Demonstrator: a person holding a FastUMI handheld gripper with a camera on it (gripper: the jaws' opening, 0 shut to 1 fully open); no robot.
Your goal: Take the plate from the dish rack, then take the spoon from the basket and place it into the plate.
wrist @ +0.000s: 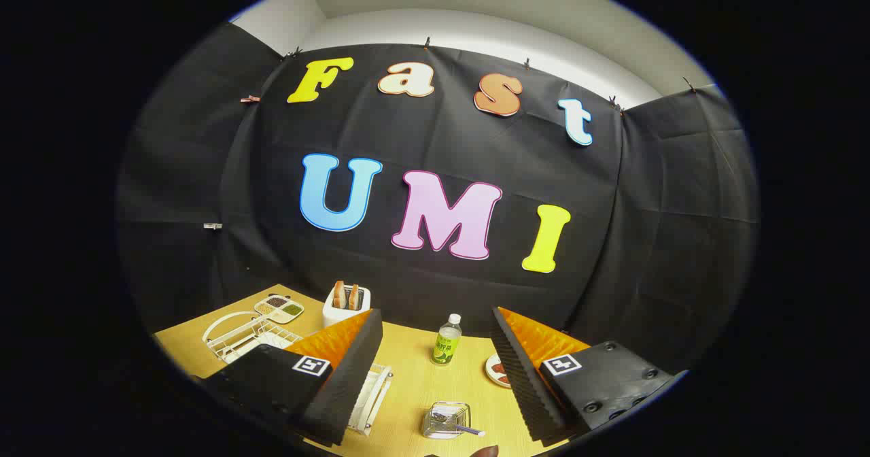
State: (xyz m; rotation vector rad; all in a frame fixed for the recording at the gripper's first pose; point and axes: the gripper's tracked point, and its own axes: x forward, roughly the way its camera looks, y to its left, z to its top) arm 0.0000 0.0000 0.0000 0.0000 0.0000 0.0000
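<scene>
Gripper view: jaws (435, 375) wide open w/ nothing held, high above desk (408, 375); spoon (469, 430) sits in basket (445, 421) between fingers, dish rack (370, 396) by left finger; plate unclear, task apparently unstarted.

just the one camera here, riding on the gripper (435, 375) and looking forward along its two spread-apart fingers. it sits up above the wooden table (408, 375), pitched mostly level, so the booth's back wall takes most of the picture and the table sits low. the table stuff is small and a fair way below: wire rack (248, 338), toaster (345, 304), bottle (446, 340), small wire basket (445, 421). heavy fisheye bend.
</scene>
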